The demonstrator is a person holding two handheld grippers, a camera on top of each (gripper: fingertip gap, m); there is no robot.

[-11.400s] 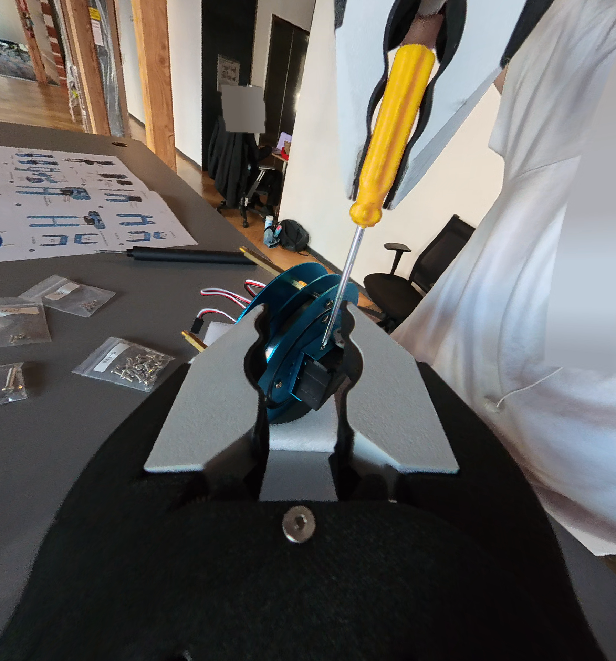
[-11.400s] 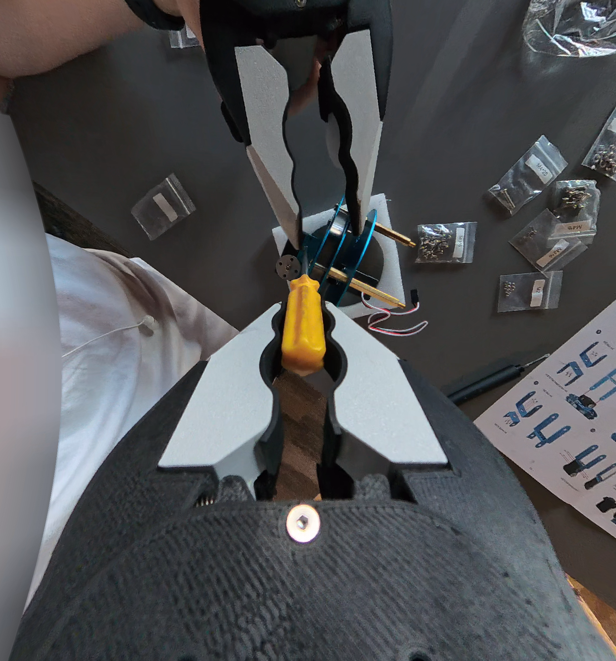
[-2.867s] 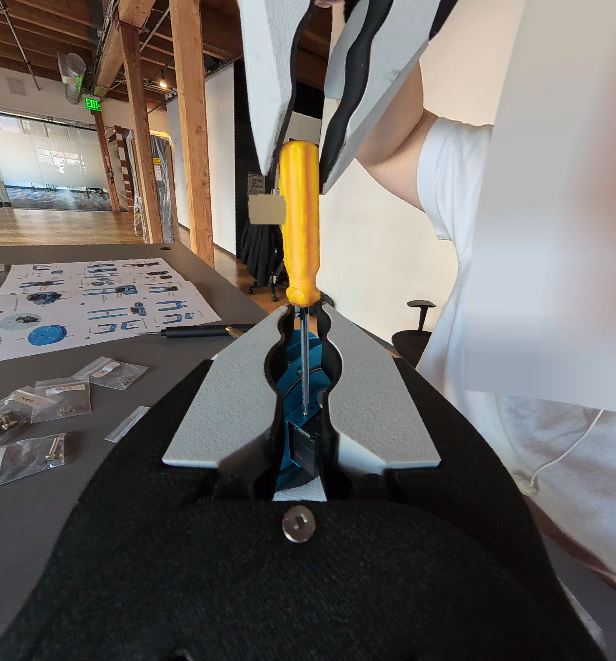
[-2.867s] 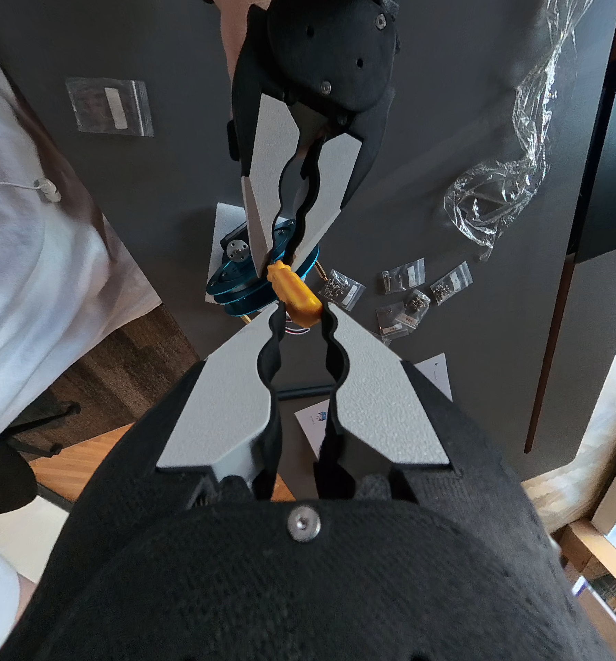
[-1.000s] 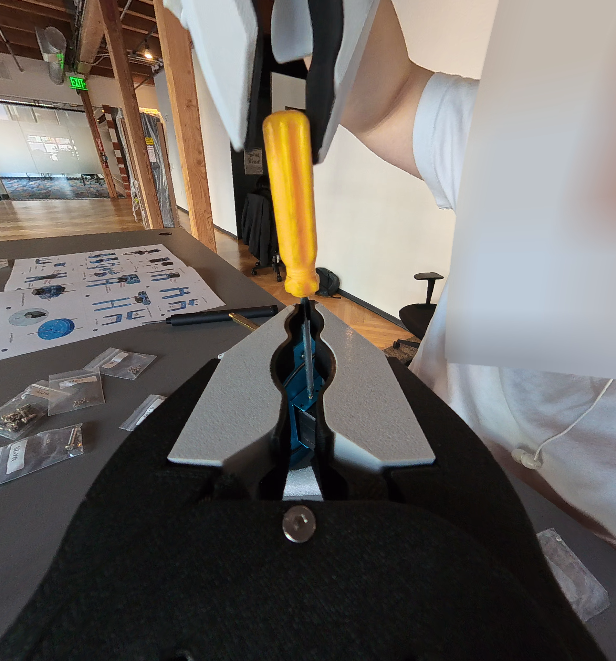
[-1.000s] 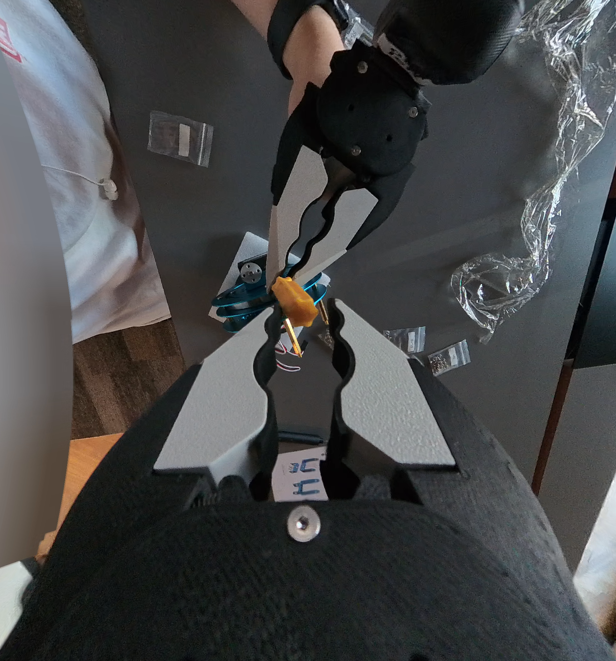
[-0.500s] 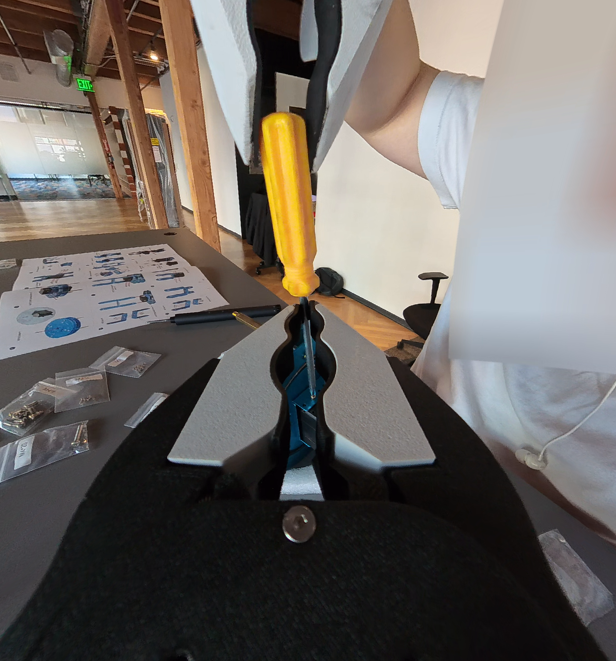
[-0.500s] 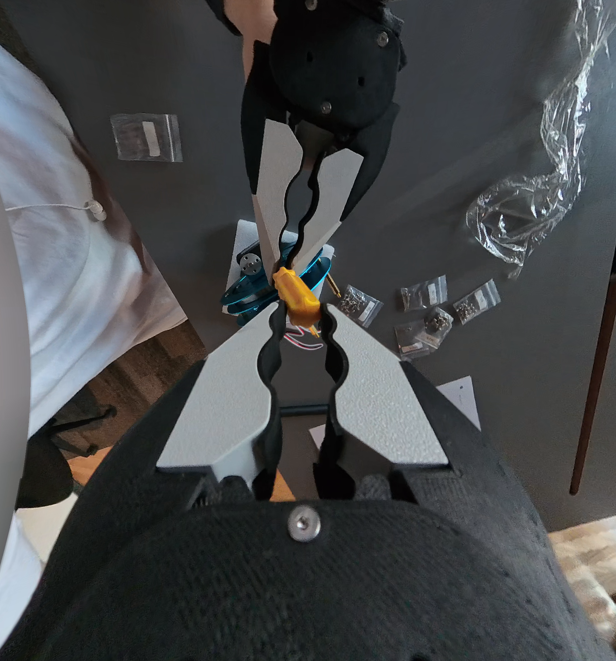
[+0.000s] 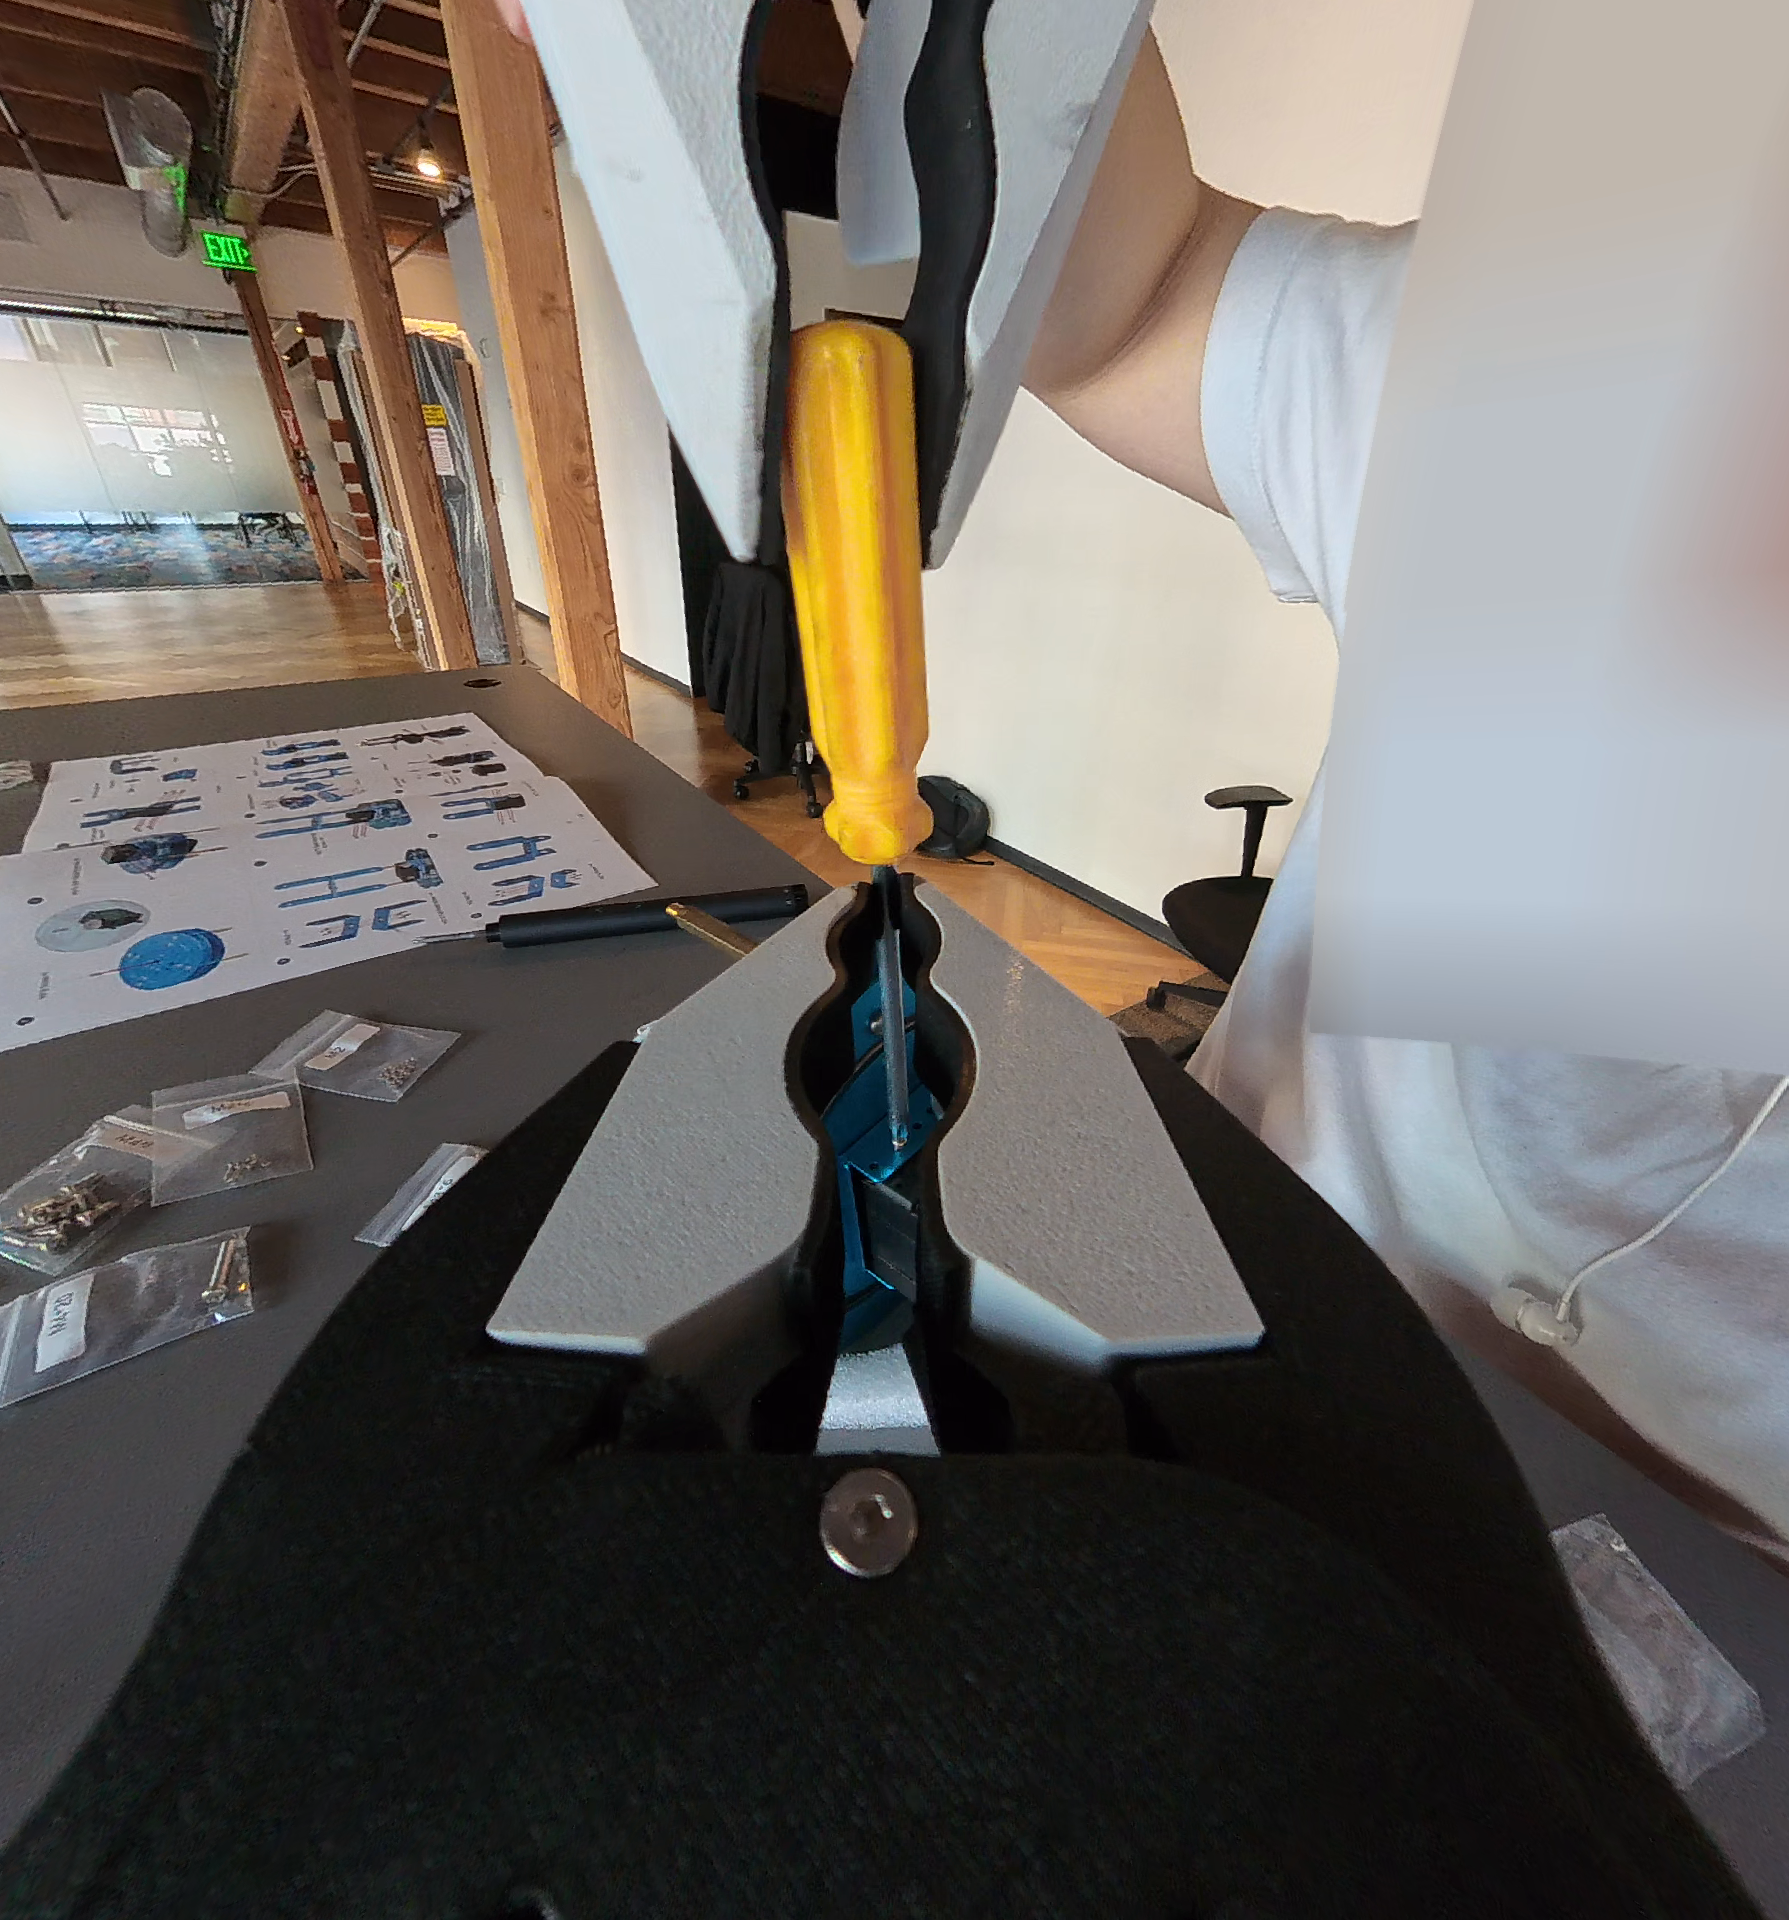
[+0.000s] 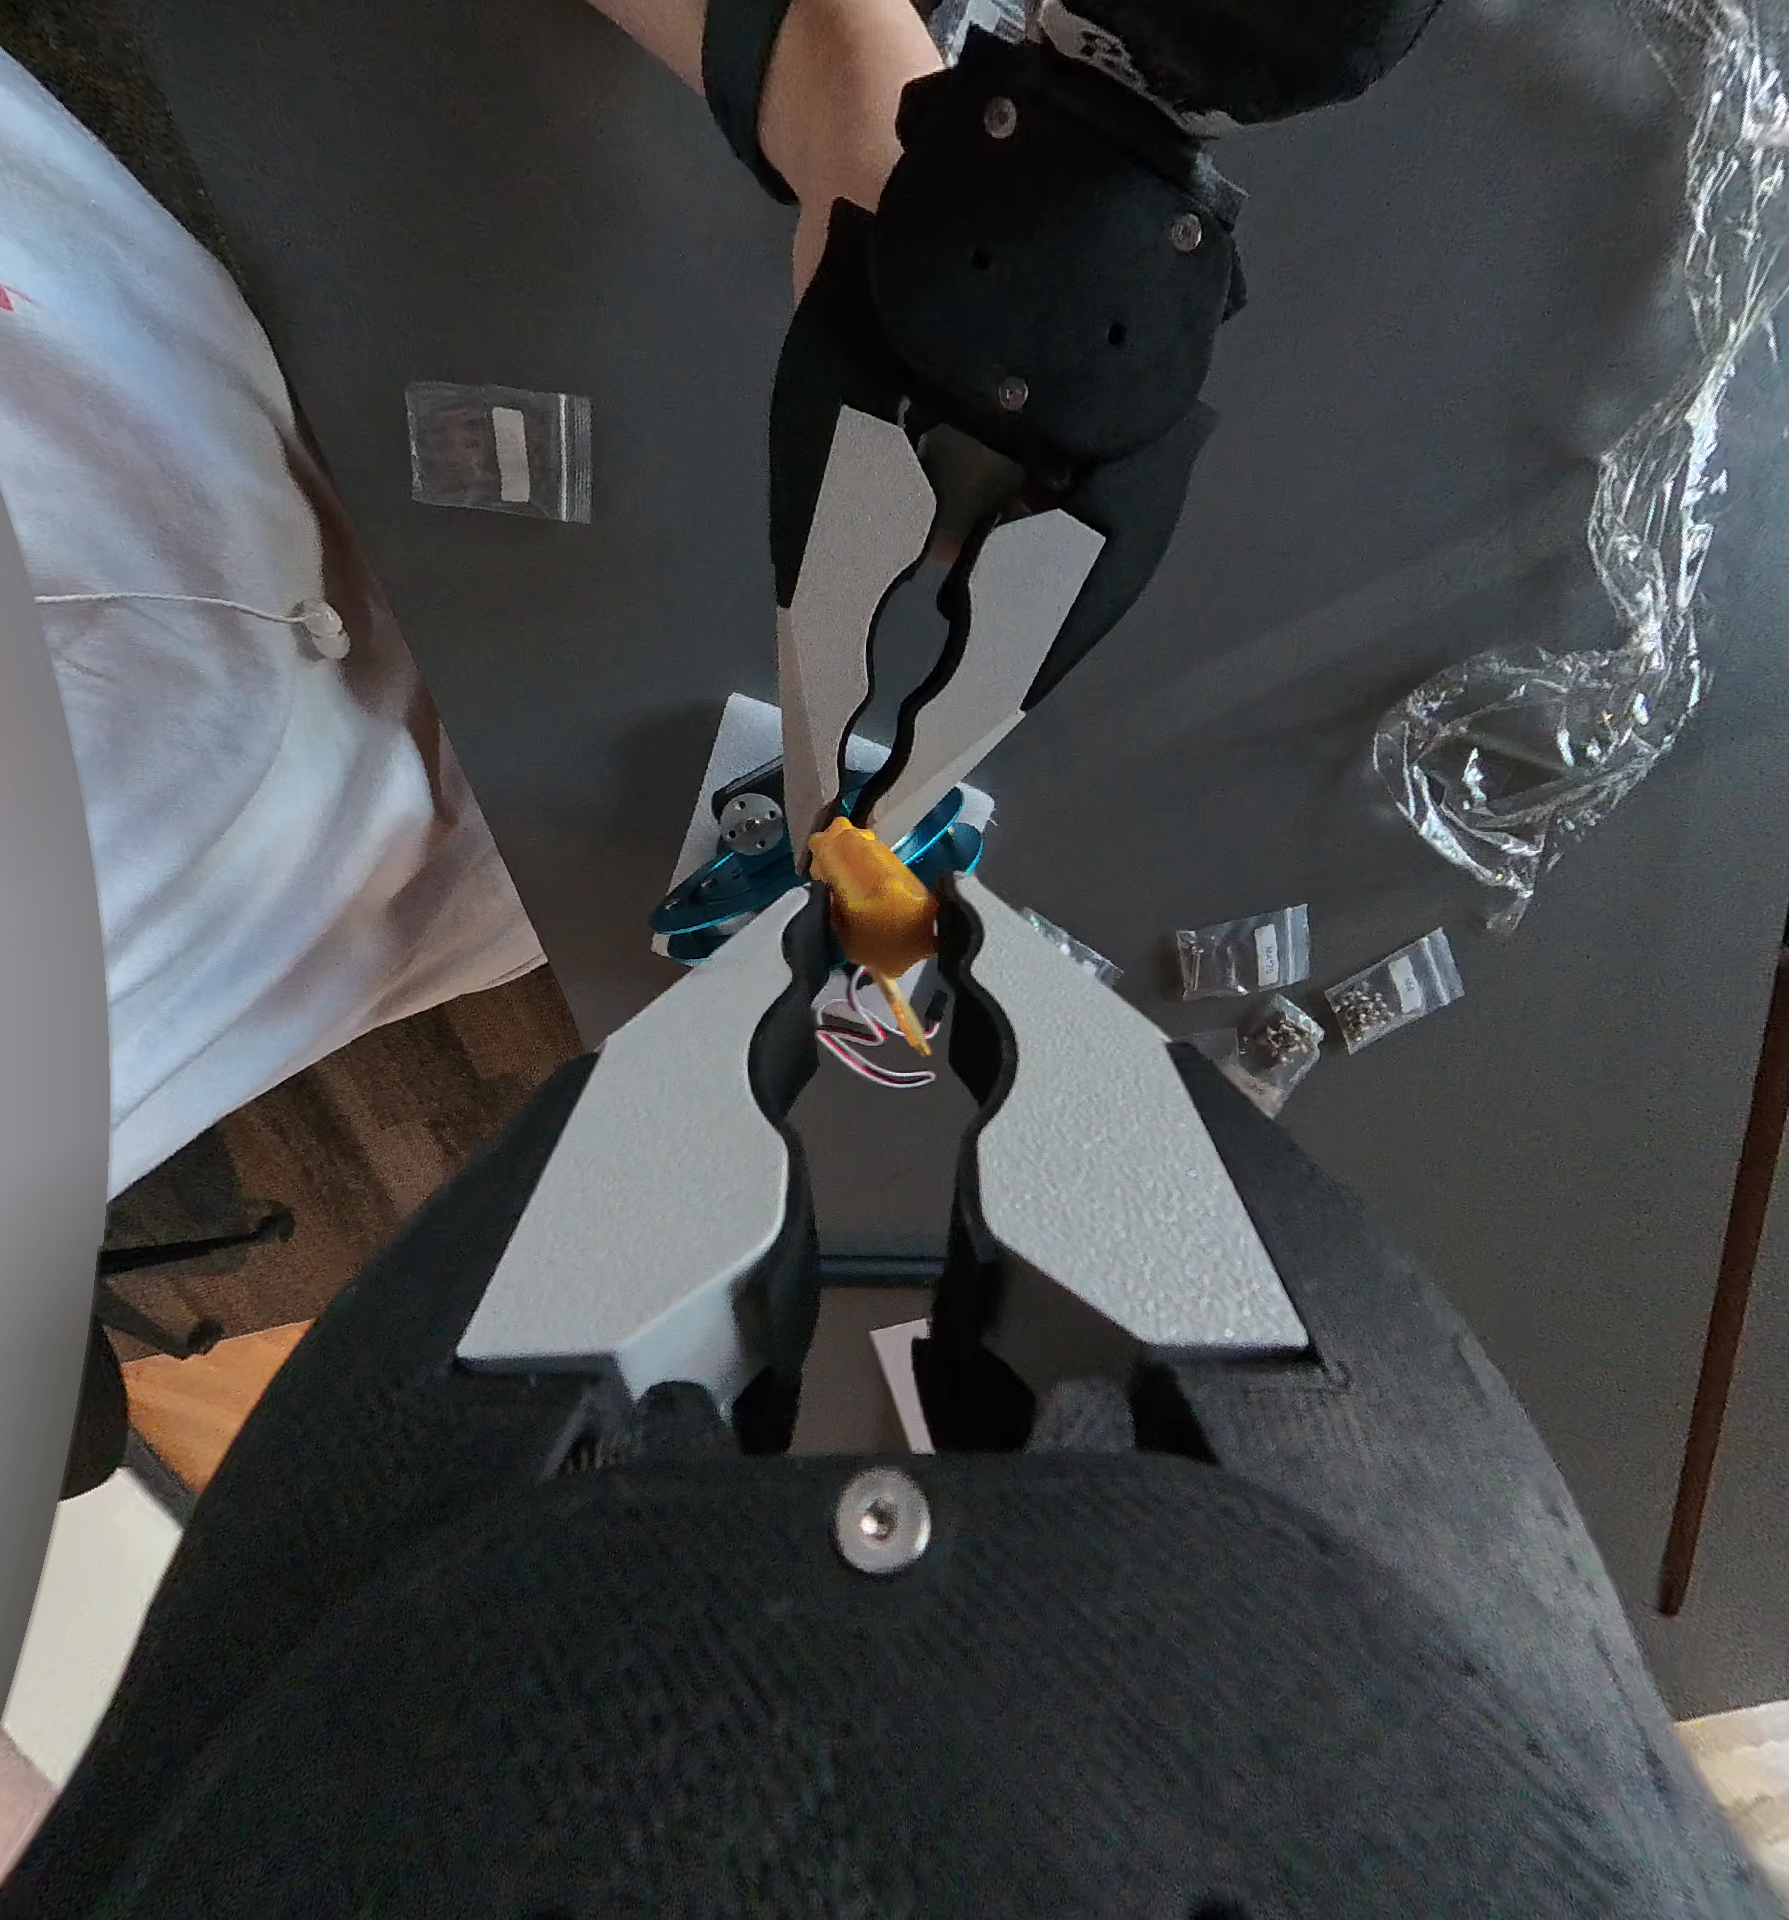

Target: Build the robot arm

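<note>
My left gripper (image 9: 885, 894) is shut on a blue metal disc assembly (image 9: 859, 1143) with a black servo, holding it over a white foam pad (image 10: 744, 748) on the dark grey table (image 9: 246, 1507). My right gripper (image 10: 877, 899) comes down from above and is shut on the yellow handle of a screwdriver (image 9: 854, 623). The screwdriver stands almost upright, its tip on the blue assembly between my left fingers. In the right wrist view the left gripper (image 10: 848, 805) reaches in from the top, with the blue discs (image 10: 708, 909) and servo wires (image 10: 869, 1055) below it.
Printed instruction sheets (image 9: 298, 862) and a black pen-shaped tool (image 9: 641, 920) lie at the far left. Several small bags of screws (image 9: 142, 1174) lie left of the grippers. Crumpled clear plastic (image 10: 1596, 675) is farther off. A person in a white shirt (image 9: 1492, 1143) sits at the table edge. One gripper's finger ends stand about 6 cm off the other's.
The right gripper has turned about the screwdriver and the handle now sits deeper between its fingers. The left gripper has kept its hold on the blue assembly.
</note>
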